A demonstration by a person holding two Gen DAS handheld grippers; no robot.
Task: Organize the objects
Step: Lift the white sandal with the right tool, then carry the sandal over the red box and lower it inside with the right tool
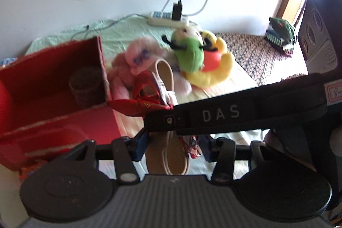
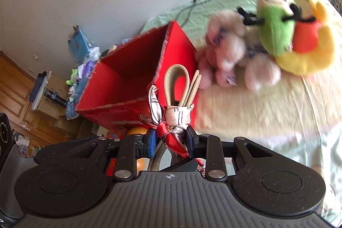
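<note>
Both claws clamp the scarf-tied belt, left claw and right claw together, seemingly to carry it to the red box at the bed's edge.

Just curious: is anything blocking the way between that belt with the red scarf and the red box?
Nothing visible does. The belt, tied with the red scarf, is held beside the open red box, with no object between them.

Three plush toys: one pink, one green, one yellow. One red box. One power strip, one beige strap.
</note>
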